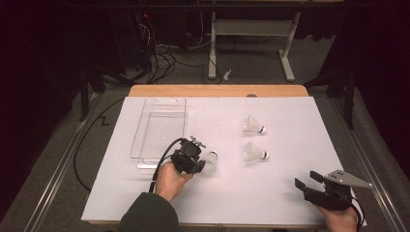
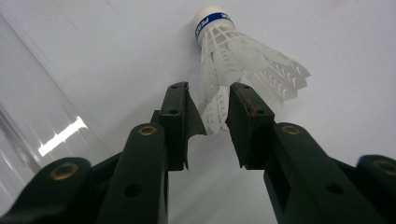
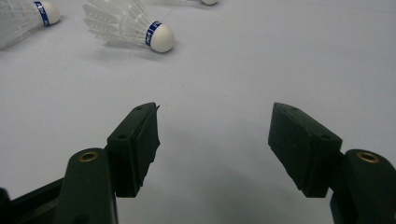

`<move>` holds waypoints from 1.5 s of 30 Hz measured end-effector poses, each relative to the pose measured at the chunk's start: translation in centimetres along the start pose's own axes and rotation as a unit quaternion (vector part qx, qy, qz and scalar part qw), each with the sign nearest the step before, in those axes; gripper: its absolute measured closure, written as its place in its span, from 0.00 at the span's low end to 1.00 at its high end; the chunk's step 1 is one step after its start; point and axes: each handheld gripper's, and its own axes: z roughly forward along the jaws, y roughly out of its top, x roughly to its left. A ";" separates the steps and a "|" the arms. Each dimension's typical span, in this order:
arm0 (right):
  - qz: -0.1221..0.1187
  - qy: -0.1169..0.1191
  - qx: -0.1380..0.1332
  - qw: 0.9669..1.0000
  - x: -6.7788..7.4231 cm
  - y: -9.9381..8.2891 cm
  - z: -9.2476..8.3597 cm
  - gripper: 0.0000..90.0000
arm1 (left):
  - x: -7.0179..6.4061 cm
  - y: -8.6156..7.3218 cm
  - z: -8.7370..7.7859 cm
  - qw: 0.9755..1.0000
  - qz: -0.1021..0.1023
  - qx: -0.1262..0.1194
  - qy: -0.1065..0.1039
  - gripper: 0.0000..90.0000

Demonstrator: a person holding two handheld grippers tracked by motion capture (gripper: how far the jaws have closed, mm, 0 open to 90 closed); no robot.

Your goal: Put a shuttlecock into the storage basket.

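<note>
The table is big & covered in a white sheet, w/ a brown wood edge at the far side. Lots of bare white room in the middle & on the right part.

The clear box is the landmark. It lies on the left part of the table, long side going away from the person, w/ thin see-through walls. Its near end is close to the left hand-held gripper. In the left gripper view a box wall runs along the left side, near the jaws but not touching.

The right hand-held gripper is far right of the box, near the table's front edge. Its jaws are spread wide, nothing between them, bare sheet all round.

The left hand-held gripper sits just right of the box's near corner. Its jaws are partly closed, pinching the feather skirt of a shuttlecock.

That shuttlecock lies on the sheet just right of the box's near end, white cork tip w/ a blue band pointing away from the jaws.

2 more shuttlecocks lie well right of the box w/ open sheet around them: the far one level w/ the box's middle, the near one level w/ its near end.
</note>
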 end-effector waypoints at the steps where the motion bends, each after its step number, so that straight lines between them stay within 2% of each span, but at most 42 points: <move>1: 0.000 0.000 0.001 1.000 0.0 0.0 0.0 0.37 | 0.0 0.0 0.1 1.000 0.000 0.001 0.000 0.78; 16: 0.000 -0.001 0.000 1.000 0.0 0.0 0.0 0.37 | 0.0 -0.1 0.7 1.000 0.001 0.007 0.004 0.89; 35: -0.001 0.000 0.000 1.000 0.0 0.0 -0.1 0.38 | 0.0 -0.1 1.1 1.000 -0.015 0.010 0.001 0.99; 45: -0.002 0.001 -0.001 1.000 -0.1 0.0 0.0 0.38 | 0.3 0.3 0.5 1.000 -0.022 0.002 -0.013 1.00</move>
